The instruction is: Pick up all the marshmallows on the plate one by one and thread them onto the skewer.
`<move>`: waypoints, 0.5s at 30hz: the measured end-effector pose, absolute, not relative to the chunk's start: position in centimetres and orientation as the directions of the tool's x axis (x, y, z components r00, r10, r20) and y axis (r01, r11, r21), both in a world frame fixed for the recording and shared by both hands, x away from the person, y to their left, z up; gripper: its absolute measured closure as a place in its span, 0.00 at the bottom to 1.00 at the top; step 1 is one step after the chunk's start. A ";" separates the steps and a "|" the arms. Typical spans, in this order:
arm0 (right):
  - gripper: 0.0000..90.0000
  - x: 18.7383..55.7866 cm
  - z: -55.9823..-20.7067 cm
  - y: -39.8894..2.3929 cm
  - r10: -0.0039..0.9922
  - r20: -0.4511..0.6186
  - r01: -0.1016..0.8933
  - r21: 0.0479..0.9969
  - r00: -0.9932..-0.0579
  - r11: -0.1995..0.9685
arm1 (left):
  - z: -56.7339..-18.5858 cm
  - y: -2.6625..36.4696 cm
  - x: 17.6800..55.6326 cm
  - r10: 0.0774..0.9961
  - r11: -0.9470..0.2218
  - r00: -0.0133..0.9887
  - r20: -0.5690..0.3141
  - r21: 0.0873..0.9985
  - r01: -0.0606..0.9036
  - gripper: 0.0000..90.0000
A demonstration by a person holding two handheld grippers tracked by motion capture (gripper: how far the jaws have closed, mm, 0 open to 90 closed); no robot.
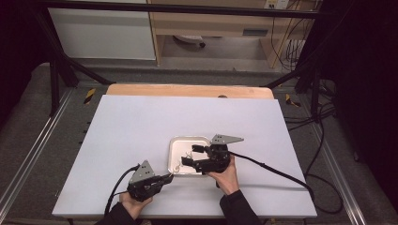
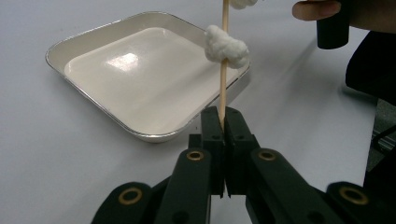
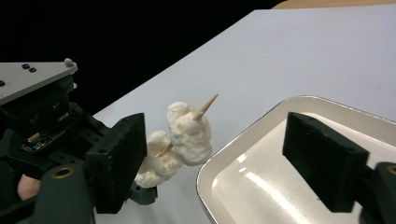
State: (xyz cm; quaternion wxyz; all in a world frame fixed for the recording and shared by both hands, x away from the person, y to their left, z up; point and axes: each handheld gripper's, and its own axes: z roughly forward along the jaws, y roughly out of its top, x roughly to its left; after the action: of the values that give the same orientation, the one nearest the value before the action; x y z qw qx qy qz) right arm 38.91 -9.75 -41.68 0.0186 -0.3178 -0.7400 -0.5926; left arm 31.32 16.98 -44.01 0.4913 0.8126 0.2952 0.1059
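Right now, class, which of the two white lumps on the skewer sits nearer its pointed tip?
The upper lump, with the tip poking out; the other lump sits lower along the skewer.

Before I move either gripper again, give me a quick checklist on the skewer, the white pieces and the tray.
1. Left gripper shut on the skewer: ok, the jaws pinch its lower end.
2. Skewer stands upright out of the jaws, in the left gripper view: ok.
3. White pieces threaded on the skewer: ok, two sit below the bare pointed tip.
4. Right gripper released: ok, its jaws stand wide, the pieces between them; whether the left pad touches the lower piece: cannot tell.
5. Tray ready to receive: ok, its floor is bare in both gripper views.
6. Tray flat on the table: ok.
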 end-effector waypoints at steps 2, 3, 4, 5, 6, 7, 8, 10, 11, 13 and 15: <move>0.21 38.9 -41.6 -9.7 0.450 0.404 0.491 0.866 -0.797 0.092 | -44.0 17.0 31.3 0.583 -0.344 0.804 -0.118 0.860 0.376 0.99; 0.21 38.9 -41.6 -9.7 0.449 0.400 0.486 0.869 -0.799 0.090 | -44.0 17.0 31.3 0.584 -0.344 0.804 -0.117 0.861 0.375 0.99; 0.20 38.9 -41.6 -9.7 0.452 0.398 0.483 0.872 -0.798 0.085 | -44.0 17.0 31.3 0.583 -0.344 0.804 -0.118 0.861 0.375 0.99; 0.20 38.8 -41.6 -9.8 0.451 0.392 0.476 0.875 -0.802 0.085 | -44.0 17.0 31.3 0.583 -0.344 0.804 -0.118 0.861 0.376 0.99; 0.18 38.8 -41.6 -9.7 0.452 0.393 0.475 0.876 -0.801 0.080 | -44.0 17.0 31.3 0.583 -0.344 0.804 -0.119 0.860 0.376 0.99; 0.17 38.8 -41.6 -9.7 0.457 0.391 0.473 0.877 -0.799 0.078 | -44.0 17.0 31.4 0.582 -0.346 0.805 -0.119 0.859 0.377 0.99; 0.17 38.8 -41.6 -9.7 0.461 0.393 0.477 0.875 -0.795 0.076 | -44.0 17.0 31.4 0.582 -0.347 0.804 -0.119 0.858 0.378 0.99; 0.16 38.8 -41.6 -9.7 0.460 0.396 0.480 0.874 -0.795 0.078 | -44.0 16.9 31.4 0.582 -0.348 0.804 -0.120 0.857 0.379 0.99; 0.16 38.7 -41.6 -9.7 0.464 0.393 0.479 0.875 -0.794 0.077 | -44.0 16.9 31.4 0.582 -0.348 0.804 -0.121 0.857 0.381 0.99; 0.07 38.7 -41.5 -9.8 0.464 0.392 0.477 0.876 -0.795 0.076 | -44.1 16.9 31.5 0.590 -0.355 0.799 -0.118 0.851 0.387 0.99; 0.06 38.7 -41.3 -9.8 0.452 0.404 0.480 0.875 -0.795 0.061 | -44.3 17.0 31.6 0.586 -0.352 0.800 -0.127 0.849 0.393 0.99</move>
State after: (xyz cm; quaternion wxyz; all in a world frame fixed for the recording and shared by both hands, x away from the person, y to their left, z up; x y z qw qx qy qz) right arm 38.67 -9.82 -41.30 0.0116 -0.3196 -0.7284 -0.6059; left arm 31.56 16.98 -44.28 0.4836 0.8163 0.2998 0.0996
